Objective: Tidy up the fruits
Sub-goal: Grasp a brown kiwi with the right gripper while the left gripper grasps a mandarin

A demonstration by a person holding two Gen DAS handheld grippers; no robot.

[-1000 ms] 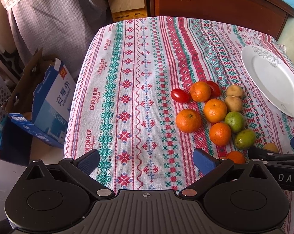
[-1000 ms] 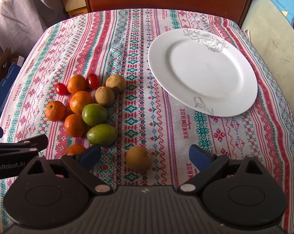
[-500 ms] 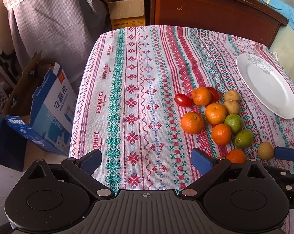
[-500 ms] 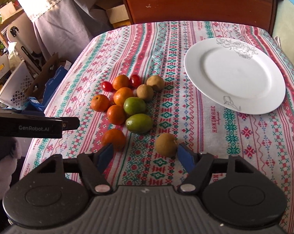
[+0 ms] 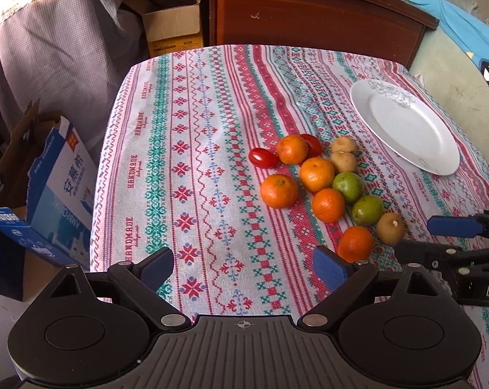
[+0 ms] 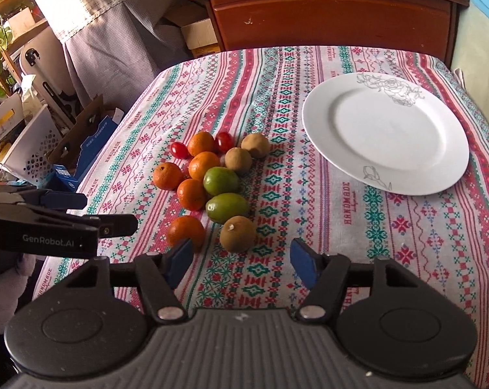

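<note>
A cluster of fruit lies on the patterned tablecloth (image 6: 325,227): several oranges (image 6: 203,167), two green limes (image 6: 226,207), three brown kiwis (image 6: 238,233) and two red tomatoes (image 6: 179,149). A white plate (image 6: 387,133) sits empty at the right. My right gripper (image 6: 241,259) is open, its jaws just short of the nearest kiwi (image 5: 390,228). My left gripper (image 5: 244,267) is open and empty, near the table's front edge, left of the nearest orange (image 5: 356,243).
A wooden headboard (image 6: 335,9) stands behind the table. Cardboard boxes (image 5: 43,188) and a white crate (image 6: 27,142) stand on the floor to the left. A curtain (image 5: 59,39) hangs at the back left.
Both grippers have pulled back and up, so more of the table shows. The right gripper has swung left and now frames the nearest kiwi. The fruit has not moved.
</note>
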